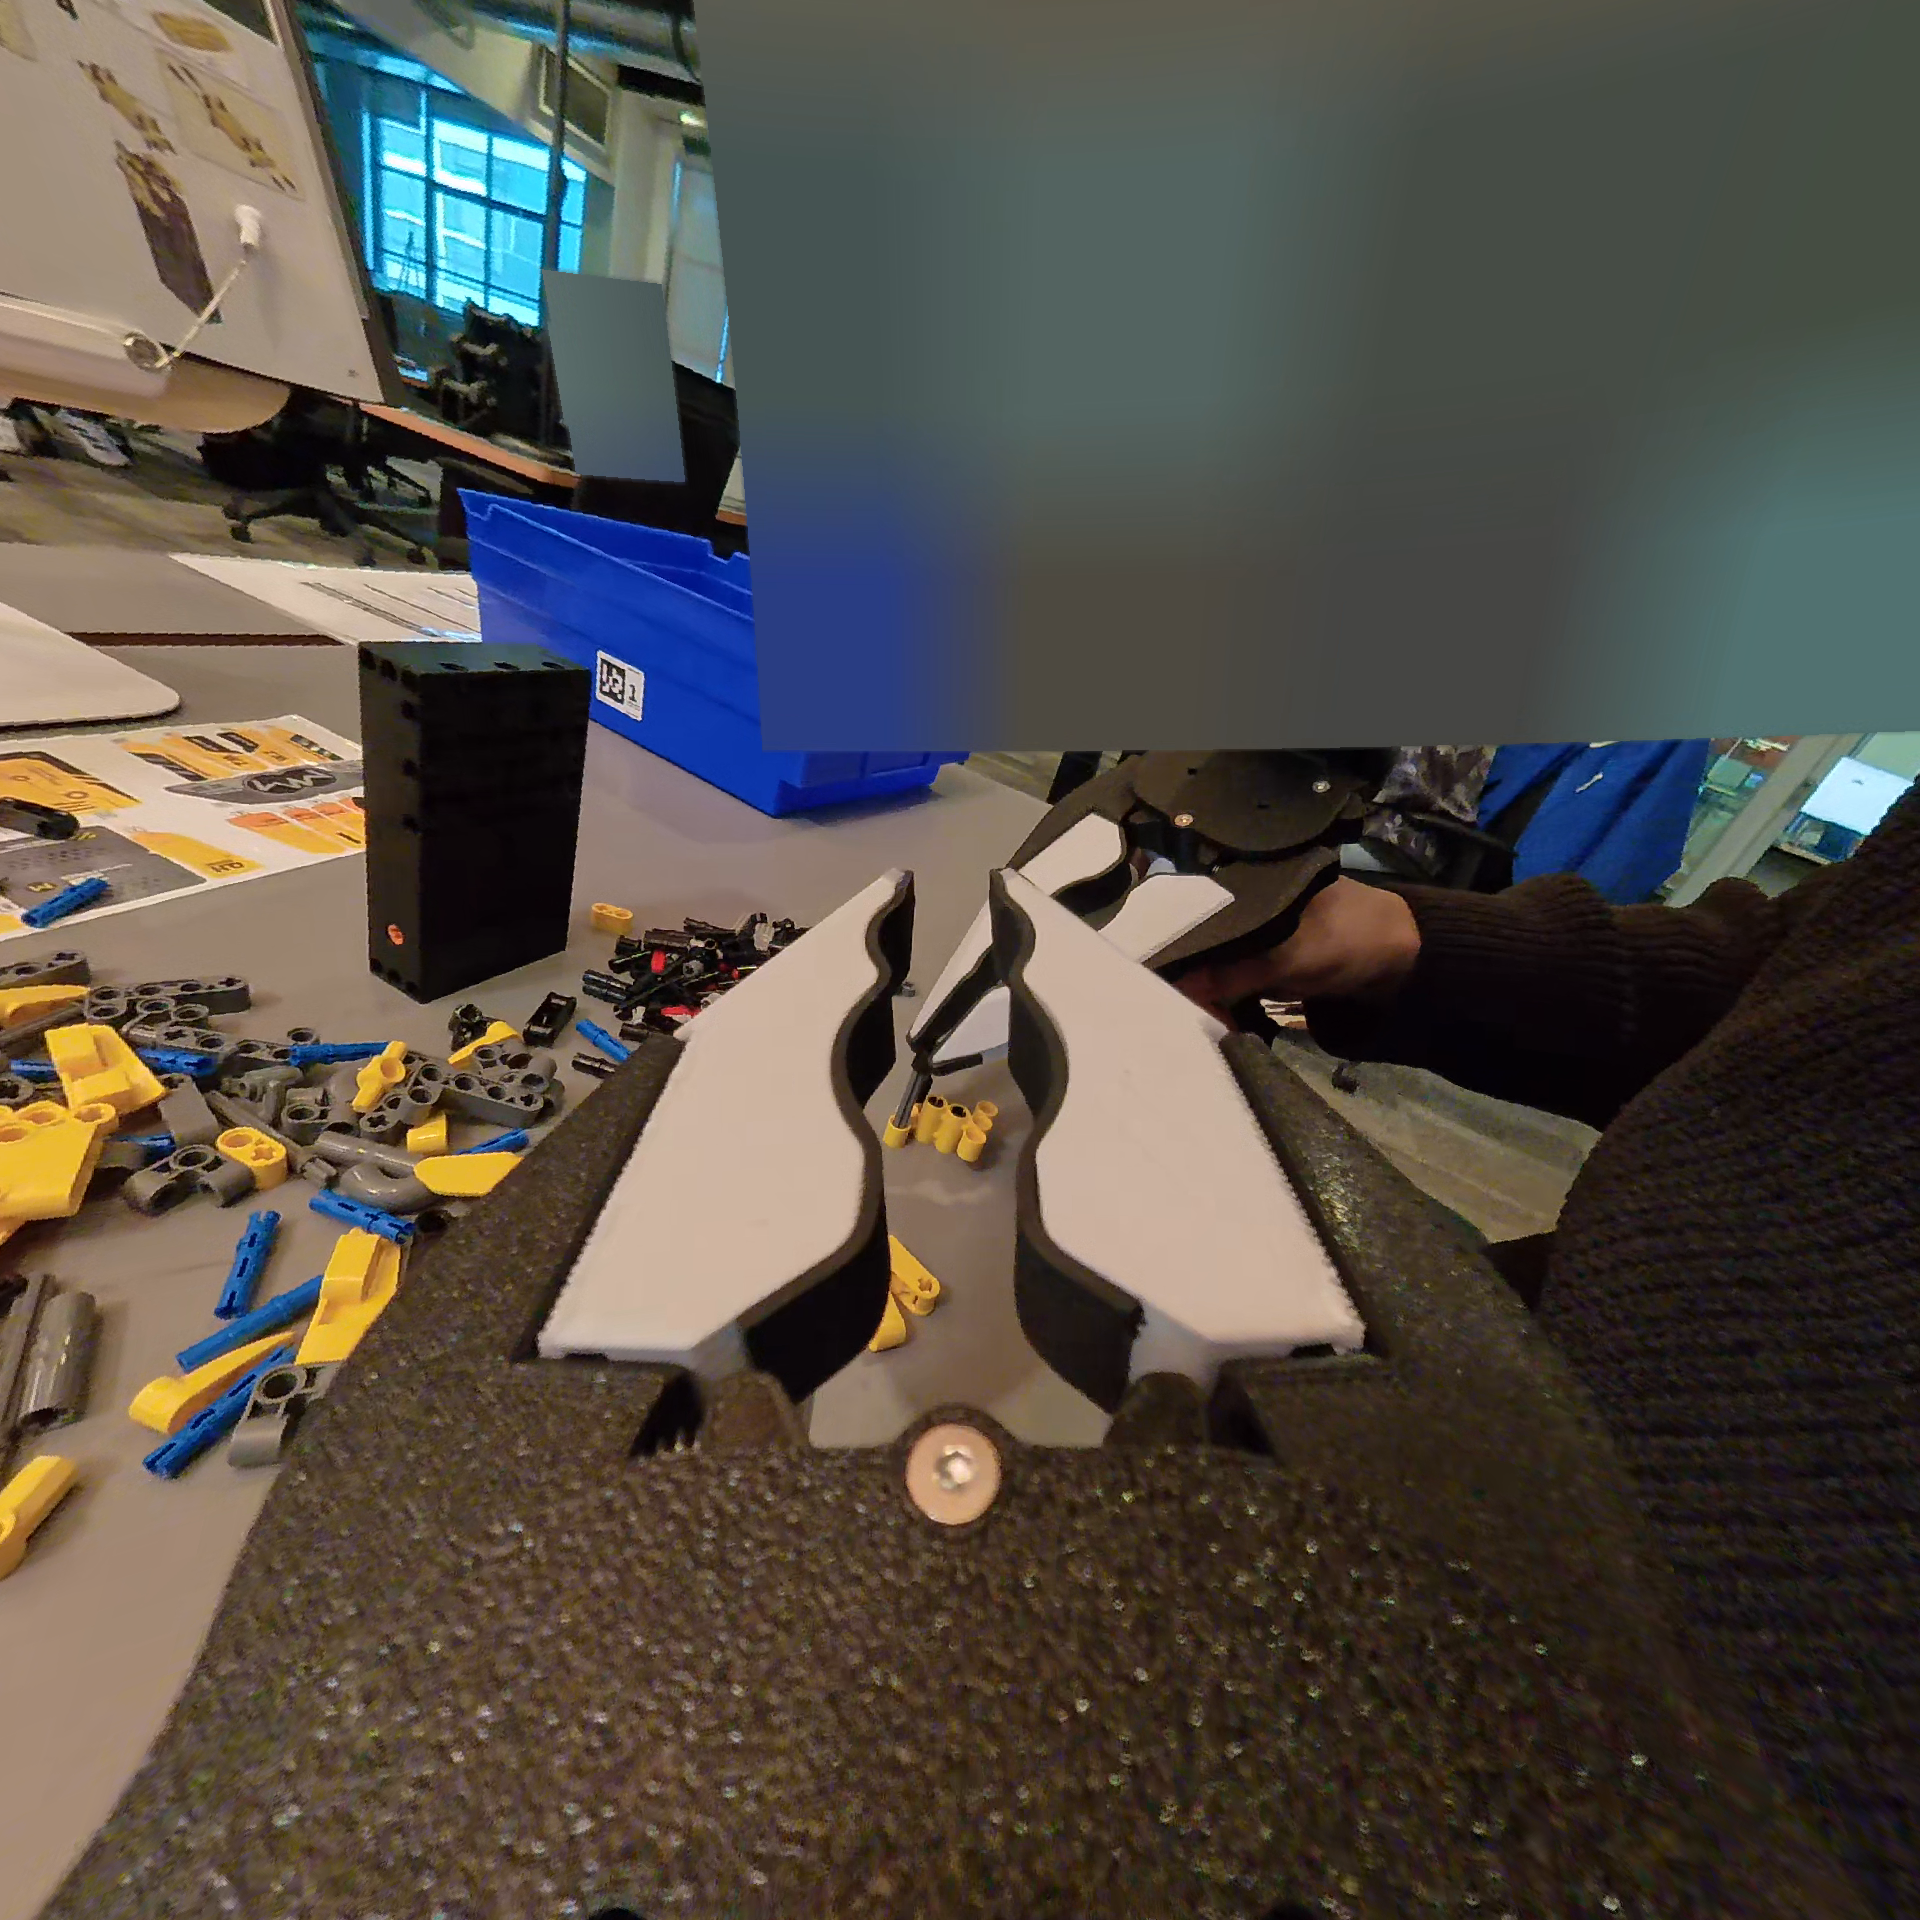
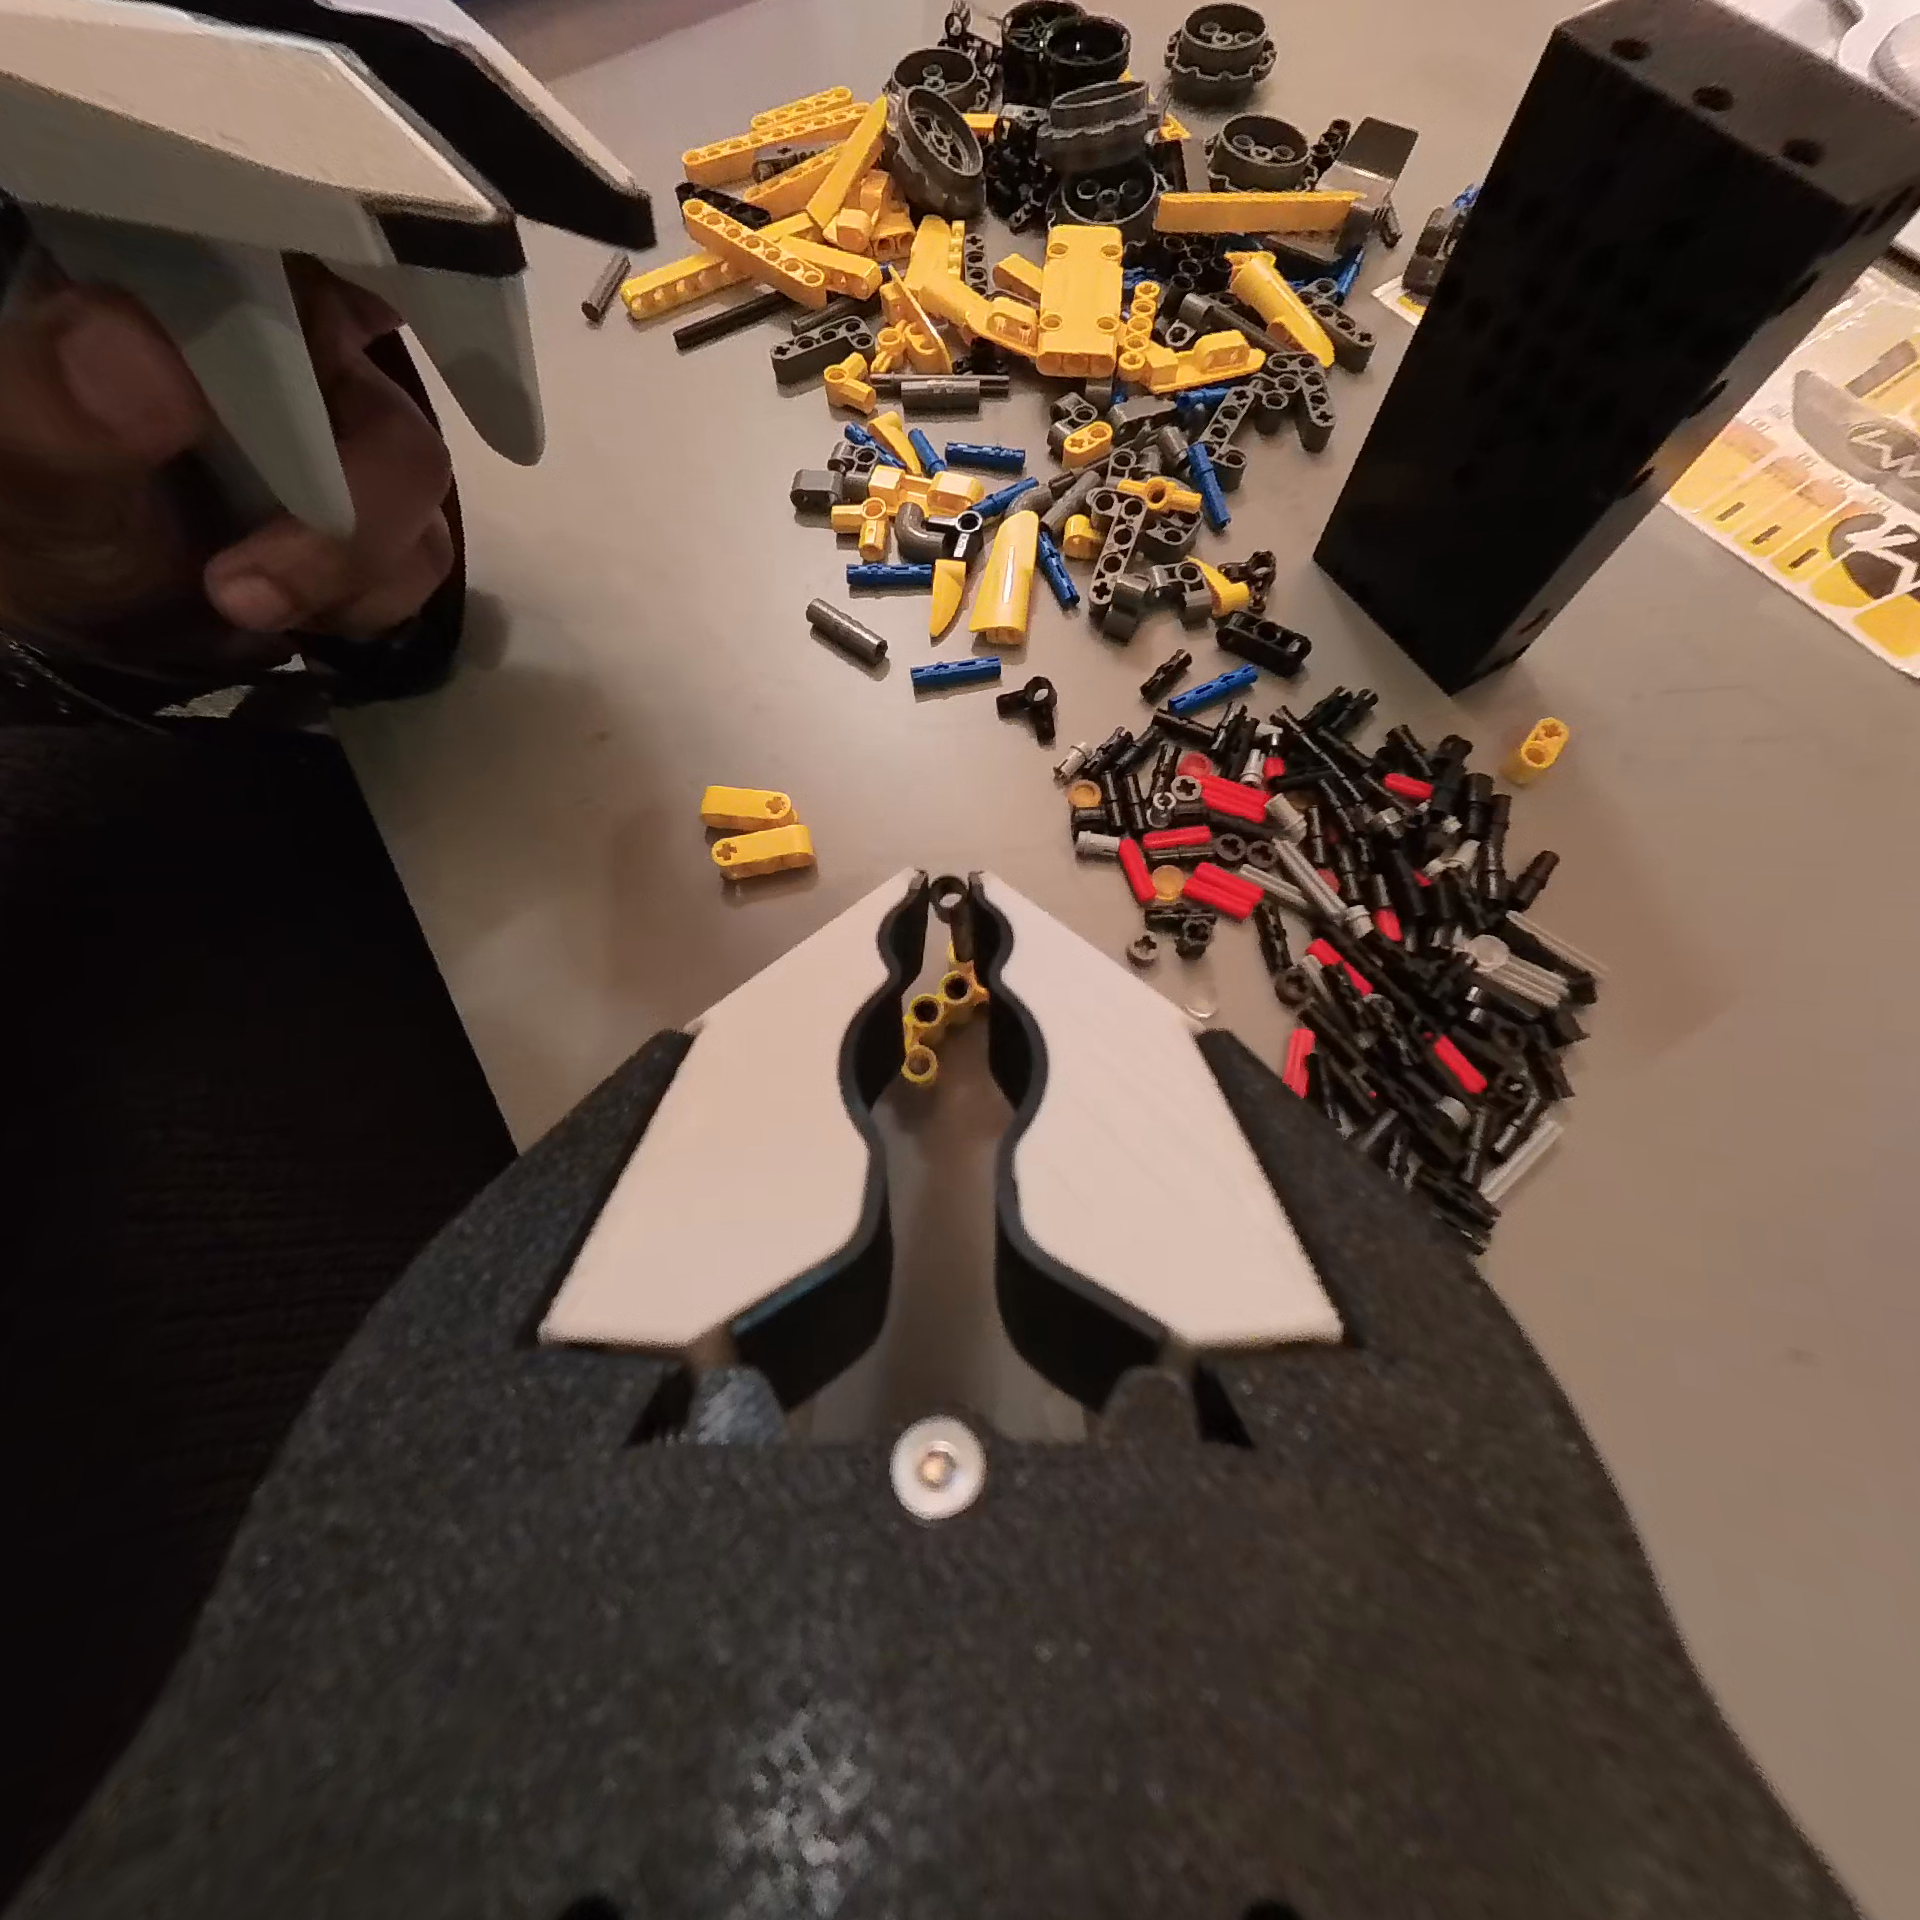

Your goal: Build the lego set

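My right gripper (image 2: 948, 885) is shut on a short black pin (image 2: 948, 902), held upright. The pin's lower end meets one end of a small yellow holed beam (image 2: 938, 1010) lying on the grey table (image 2: 623, 675). In the left wrist view the right gripper (image 1: 920, 1044), the pin (image 1: 912, 1093) and the beam (image 1: 951, 1127) show between my left fingers. My left gripper (image 1: 951, 891) is open and empty, hovering just above and behind them. It also shows at the upper left of the right wrist view (image 2: 577, 332). Two small yellow connectors (image 2: 756, 828) lie just left of my right gripper.
A tall black block (image 1: 468, 821) (image 2: 1590, 343) stands on the table. A heap of black and red pins (image 2: 1340, 935) lies on the right, yellow, grey and blue parts (image 2: 1039, 312) farther off. A blue bin (image 1: 644, 634) and a sticker sheet (image 1: 177, 800) sit behind. About 10 cm separates my left fingertips from my right.
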The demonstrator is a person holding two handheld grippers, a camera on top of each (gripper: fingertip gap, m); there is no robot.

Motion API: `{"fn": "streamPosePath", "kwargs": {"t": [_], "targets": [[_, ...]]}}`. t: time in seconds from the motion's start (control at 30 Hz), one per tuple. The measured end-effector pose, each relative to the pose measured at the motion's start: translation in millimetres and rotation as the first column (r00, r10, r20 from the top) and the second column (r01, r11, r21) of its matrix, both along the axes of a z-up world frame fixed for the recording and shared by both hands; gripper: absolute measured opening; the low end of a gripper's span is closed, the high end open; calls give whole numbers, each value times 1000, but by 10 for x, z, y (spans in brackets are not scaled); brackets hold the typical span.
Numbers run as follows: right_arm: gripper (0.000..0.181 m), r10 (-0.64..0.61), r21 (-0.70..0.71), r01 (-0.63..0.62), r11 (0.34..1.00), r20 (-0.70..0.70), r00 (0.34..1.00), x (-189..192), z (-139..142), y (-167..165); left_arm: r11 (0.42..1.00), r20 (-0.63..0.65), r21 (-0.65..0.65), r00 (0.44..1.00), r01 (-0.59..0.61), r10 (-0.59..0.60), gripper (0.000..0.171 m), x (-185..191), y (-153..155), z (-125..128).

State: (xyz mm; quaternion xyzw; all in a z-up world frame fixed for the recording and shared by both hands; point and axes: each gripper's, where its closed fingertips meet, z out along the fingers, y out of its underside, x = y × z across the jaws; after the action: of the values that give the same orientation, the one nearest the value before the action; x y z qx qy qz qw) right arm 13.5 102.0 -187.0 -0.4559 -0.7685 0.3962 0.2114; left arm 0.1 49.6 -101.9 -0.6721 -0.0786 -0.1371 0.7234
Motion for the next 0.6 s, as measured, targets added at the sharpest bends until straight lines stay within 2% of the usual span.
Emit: {"fn": "streamPosePath", "kwargs": {"t": [0.4,0.5,0.6], "targets": [[8,-9,-11,10,1000,19,1000,-2,-43,7,1000,0,-1,1000,2,-2,14,1,2,-2],[18,-9,-5,9,1000,21,1000,5,-42,9,1000,1,-1,1000,2,-2,14,0,3,-2],[20,-16,-25,16,1000,-8,1000,-2,29,19,1000,3,0,1000,2,-2,14,-1,2,-1]]}}
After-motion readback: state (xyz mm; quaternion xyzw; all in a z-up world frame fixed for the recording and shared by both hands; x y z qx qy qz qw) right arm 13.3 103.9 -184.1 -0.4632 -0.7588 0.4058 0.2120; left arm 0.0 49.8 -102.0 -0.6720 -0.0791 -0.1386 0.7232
